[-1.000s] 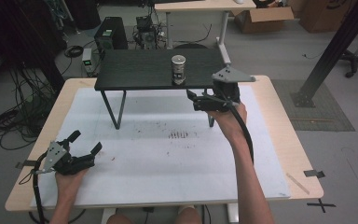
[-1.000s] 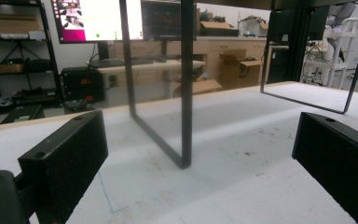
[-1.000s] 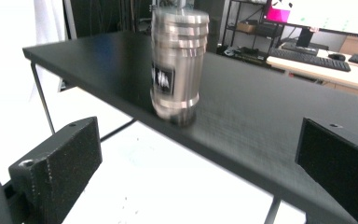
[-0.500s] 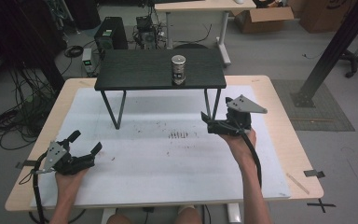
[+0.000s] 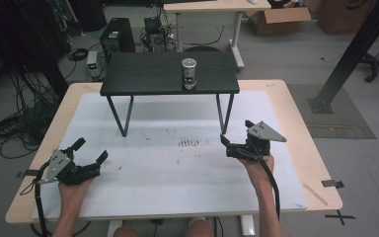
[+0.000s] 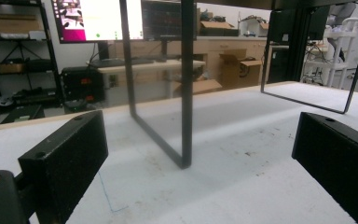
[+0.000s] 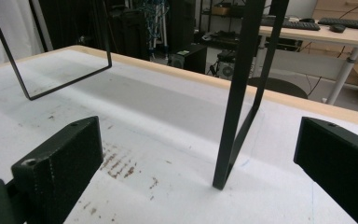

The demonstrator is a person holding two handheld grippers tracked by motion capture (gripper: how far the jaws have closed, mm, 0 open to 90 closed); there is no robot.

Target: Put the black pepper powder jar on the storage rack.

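Observation:
A silver metal can (image 5: pixel 189 74) stands upright on a low black side table (image 5: pixel 148 74) at the back of the white mat. My left gripper (image 5: pixel 91 149) rests open near the mat's front left, nothing between its jaws. In the left gripper view the left gripper (image 6: pixel 200 135) faces a black table leg (image 6: pixel 186 93), well short of it. My right gripper (image 5: pixel 237 132) is open at the right, in front of the side table's right legs. In the right gripper view the right gripper (image 7: pixel 200 140) looks at a leg (image 7: pixel 237 93) with its jaws wide apart and empty.
The white mat (image 5: pixel 177 168) covers a wooden table (image 5: pixel 296 98) and has brown stains (image 5: pixel 190 143) near its middle. Black tape marks (image 5: pixel 334 183) sit at the right edge. A computer tower (image 5: pixel 114 37) and cables lie on the floor behind.
My right gripper has come away from beside the can on the side table, down and back toward the person, to just above the mat. The left gripper has stayed put.

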